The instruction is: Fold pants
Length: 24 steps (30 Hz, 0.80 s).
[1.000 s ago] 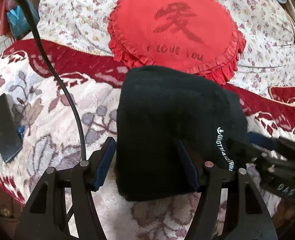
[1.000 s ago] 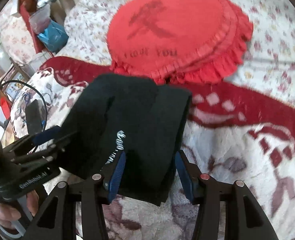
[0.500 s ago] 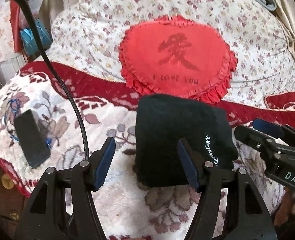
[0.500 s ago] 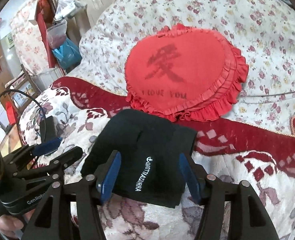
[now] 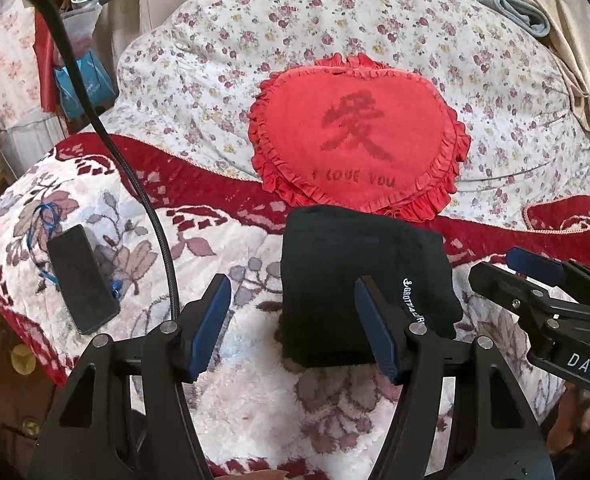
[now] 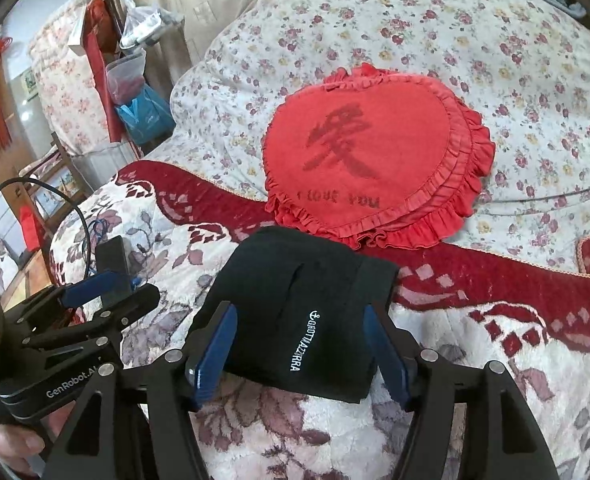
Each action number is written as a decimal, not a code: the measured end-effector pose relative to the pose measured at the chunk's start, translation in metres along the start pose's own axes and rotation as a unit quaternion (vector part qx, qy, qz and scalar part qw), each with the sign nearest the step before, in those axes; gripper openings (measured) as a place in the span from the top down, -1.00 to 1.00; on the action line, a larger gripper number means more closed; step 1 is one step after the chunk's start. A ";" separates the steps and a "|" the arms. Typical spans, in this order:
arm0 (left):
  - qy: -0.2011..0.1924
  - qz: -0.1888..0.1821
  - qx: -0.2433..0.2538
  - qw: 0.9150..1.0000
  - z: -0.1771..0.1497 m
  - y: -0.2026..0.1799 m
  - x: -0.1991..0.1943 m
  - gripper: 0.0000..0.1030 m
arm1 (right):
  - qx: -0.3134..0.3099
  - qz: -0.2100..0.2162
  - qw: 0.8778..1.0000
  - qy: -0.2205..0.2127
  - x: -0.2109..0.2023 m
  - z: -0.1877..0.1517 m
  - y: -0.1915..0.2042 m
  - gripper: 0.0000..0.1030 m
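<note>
The black pants (image 5: 359, 280) lie folded into a compact rectangle on the floral blanket, white lettering along one edge. They also show in the right wrist view (image 6: 307, 312). My left gripper (image 5: 293, 320) is open and empty, held back above the blanket just left of the pants. My right gripper (image 6: 299, 352) is open and empty, pulled back over the near edge of the pants without touching them. The right gripper (image 5: 535, 276) also shows at the right of the left wrist view, and the left gripper (image 6: 91, 292) at the left of the right wrist view.
A red heart-shaped pillow (image 5: 359, 140) lies just behind the pants against a floral quilt (image 5: 515, 80). A black phone (image 5: 81, 280) lies on the blanket at left beside a blue cord. A black cable (image 5: 135, 184) arcs across the left. Bags and clutter (image 6: 135, 92) stand beyond the bed's left edge.
Both grippers have drawn back and up from the folded pants, which now lie free on the blanket and look smaller in both views.
</note>
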<state>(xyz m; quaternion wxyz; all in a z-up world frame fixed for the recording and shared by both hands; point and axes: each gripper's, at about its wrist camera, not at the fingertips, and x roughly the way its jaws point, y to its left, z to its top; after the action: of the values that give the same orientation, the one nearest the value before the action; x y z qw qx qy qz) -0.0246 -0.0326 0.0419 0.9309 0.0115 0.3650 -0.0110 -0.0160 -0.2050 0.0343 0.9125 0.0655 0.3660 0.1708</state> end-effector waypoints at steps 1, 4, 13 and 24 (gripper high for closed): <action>0.000 0.000 0.000 1.000 0.000 0.000 0.000 -0.25 | 0.000 0.000 1.000 0.000 -0.001 0.000 0.001 -0.25; -0.002 0.002 0.001 1.000 0.000 -0.001 -0.003 -0.25 | -0.003 0.003 1.000 -0.003 -0.003 0.000 0.001 -0.25; -0.015 0.007 0.005 1.000 0.002 -0.002 -0.013 -0.25 | -0.005 0.007 1.000 -0.002 -0.006 -0.002 0.004 -0.26; -0.013 0.008 0.004 1.000 0.001 -0.002 -0.014 -0.25 | -0.010 0.008 1.000 -0.001 -0.008 -0.003 0.010 -0.26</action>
<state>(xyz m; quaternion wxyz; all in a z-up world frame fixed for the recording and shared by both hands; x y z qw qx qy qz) -0.0344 -0.0344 0.0523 0.9355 0.0179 0.3529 -0.0055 -0.0260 -0.1983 0.0398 0.9120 0.0599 0.3629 0.1817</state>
